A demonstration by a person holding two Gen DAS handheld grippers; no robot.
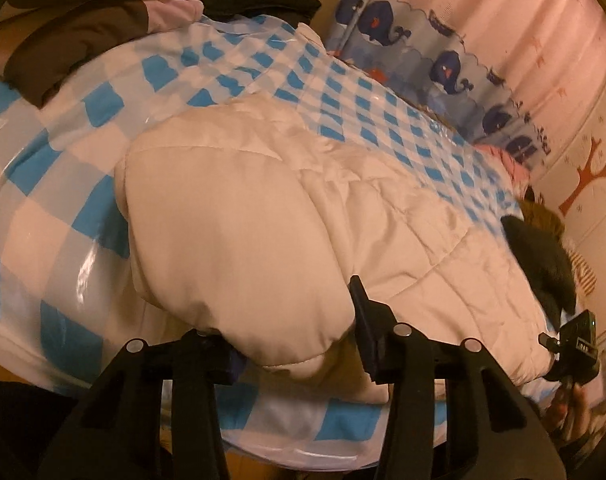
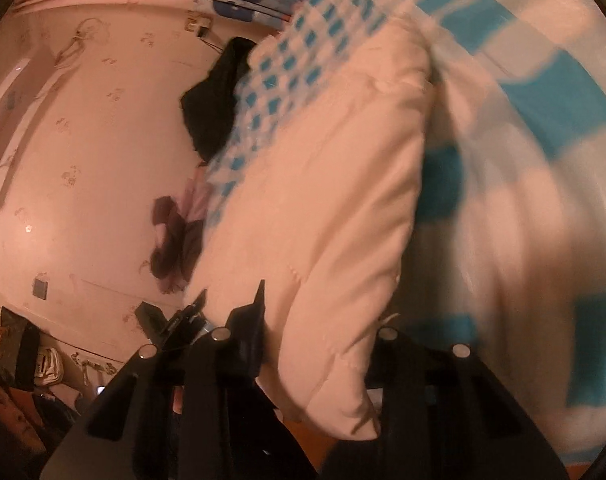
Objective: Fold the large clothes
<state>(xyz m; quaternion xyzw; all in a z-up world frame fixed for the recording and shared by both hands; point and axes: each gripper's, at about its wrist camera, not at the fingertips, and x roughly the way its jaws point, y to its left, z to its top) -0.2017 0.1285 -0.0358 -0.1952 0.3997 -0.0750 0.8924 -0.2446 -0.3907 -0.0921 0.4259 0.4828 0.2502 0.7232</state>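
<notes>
I'm looking at the white puffy jacket (image 1: 287,216) lying on the blue-and-white checked cover (image 1: 343,92), with brown and pink clothes (image 1: 83,12) piled at the cover's far end. My left gripper (image 1: 295,344) is pinching the jacket's near edge between its fingers. My right gripper (image 2: 323,344) is doing the same, with the padded hem bunching between its two fingers.

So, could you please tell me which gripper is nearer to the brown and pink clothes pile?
Left. The left gripper straddles the white puffer jacket's edge, nearer the brown and pink clothes pile; the right gripper is at the jacket's opposite end.
</notes>
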